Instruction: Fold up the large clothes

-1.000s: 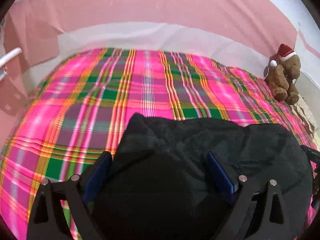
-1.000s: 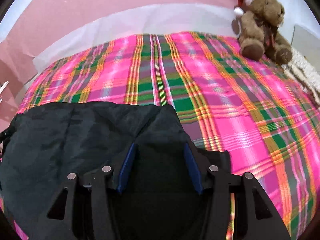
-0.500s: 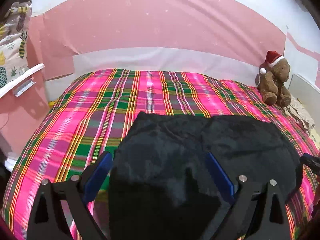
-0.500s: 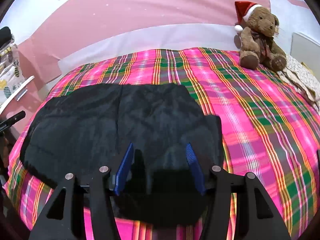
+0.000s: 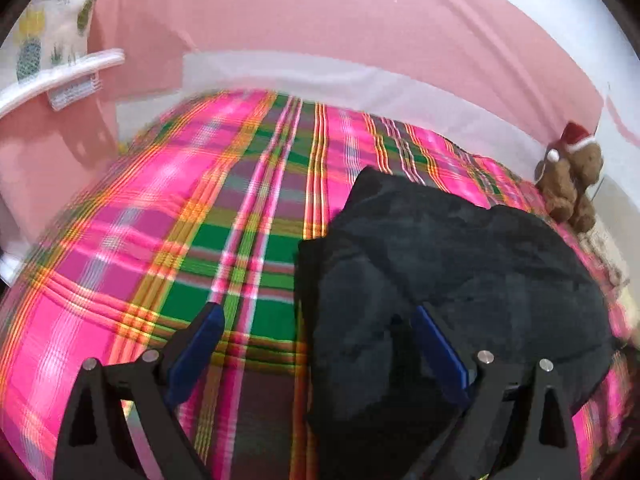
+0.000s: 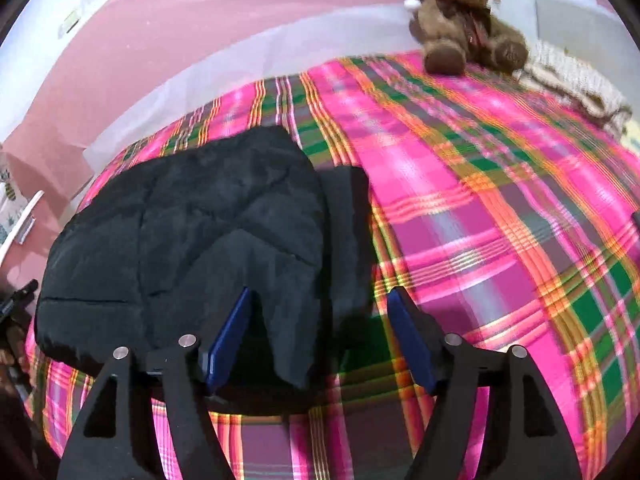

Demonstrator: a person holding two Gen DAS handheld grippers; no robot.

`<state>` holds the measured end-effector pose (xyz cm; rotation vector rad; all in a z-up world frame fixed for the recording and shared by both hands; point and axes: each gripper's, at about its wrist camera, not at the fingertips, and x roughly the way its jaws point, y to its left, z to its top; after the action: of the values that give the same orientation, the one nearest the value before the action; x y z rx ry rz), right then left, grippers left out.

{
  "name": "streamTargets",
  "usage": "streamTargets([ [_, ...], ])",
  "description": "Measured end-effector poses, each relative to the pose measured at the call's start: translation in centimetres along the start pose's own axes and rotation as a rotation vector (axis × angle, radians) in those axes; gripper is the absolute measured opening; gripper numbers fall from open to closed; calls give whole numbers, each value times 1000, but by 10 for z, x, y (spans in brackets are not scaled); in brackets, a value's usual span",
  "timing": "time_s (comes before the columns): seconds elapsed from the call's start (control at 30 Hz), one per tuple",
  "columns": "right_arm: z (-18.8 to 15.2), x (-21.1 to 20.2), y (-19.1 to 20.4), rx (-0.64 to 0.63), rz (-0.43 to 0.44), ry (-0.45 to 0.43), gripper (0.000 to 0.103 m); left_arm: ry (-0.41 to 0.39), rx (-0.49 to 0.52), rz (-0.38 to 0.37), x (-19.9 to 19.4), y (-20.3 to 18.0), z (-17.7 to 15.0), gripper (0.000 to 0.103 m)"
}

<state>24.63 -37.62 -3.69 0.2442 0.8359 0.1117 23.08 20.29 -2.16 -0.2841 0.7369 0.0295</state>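
Both pairs of jaws stand spread with nothing pinched. The left gripper (image 5: 316, 328) has its blue pads wide apart: the left pad sits over bare plaid, the right pad over the near left edge of the black garment (image 5: 460, 264), and neither presses on the cloth. The right gripper (image 6: 320, 320) is opening at this moment; a loose flap of the garment (image 6: 180, 240) lies between its pads, yet I can see no pad closing on it.

The garment is a dark, padded piece folded into a thick bundle. It lies flat on the bed (image 5: 140, 240), on the pink, green and orange plaid cover, towards the near edge and roughly midway along it. A narrower dark strip pokes out from under its right side in the right wrist view.

At the far right corner of the bed a brown teddy bear (image 6: 460, 20) in a red and white hat sits upright against the white headboard strip, well apart from the garment. Just beside it, along the right edge, lies a pale knitted cloth (image 6: 576, 80). Behind the bed the wall (image 5: 360, 12) is pink. The plaid is blurred in both views.
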Motion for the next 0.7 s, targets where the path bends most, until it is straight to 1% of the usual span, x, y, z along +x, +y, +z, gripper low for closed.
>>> streamTargets([
  [0.03,0,3,-2,8,10,9,70,18,-16,-7,7,4,-1,96],
  [0.13,1,12,-4,16,35,25,70,64,-23,-68,30,5,-4,96],
  [0.2,5,15,-8,34,59,36,70,72,-16,-101,40,-2,-4,96],
  [0.3,11,15,-10,37,73,26,70,74,-6,-120,51,-11,-1,96],
  [0.37,13,24,-11,50,96,43,71,92,-18,-146,59,-11,0,96],
  [0.4,15,32,-15,74,122,63,72,105,-30,-165,64,-10,0,96],
  [0.43,17,37,-18,94,133,75,77,112,-36,-177,66,-8,1,97],
  [0.5,16,52,-29,162,198,112,79,125,-51,-192,70,-6,2,98],
  [0.57,14,59,-35,196,235,135,79,122,-50,-198,68,-4,0,98],
  [0.63,13,61,-36,215,262,139,79,122,-53,-199,68,-4,-2,98],
  [0.7,13,63,-37,221,278,142,79,129,-62,-200,71,-4,-3,100],
])
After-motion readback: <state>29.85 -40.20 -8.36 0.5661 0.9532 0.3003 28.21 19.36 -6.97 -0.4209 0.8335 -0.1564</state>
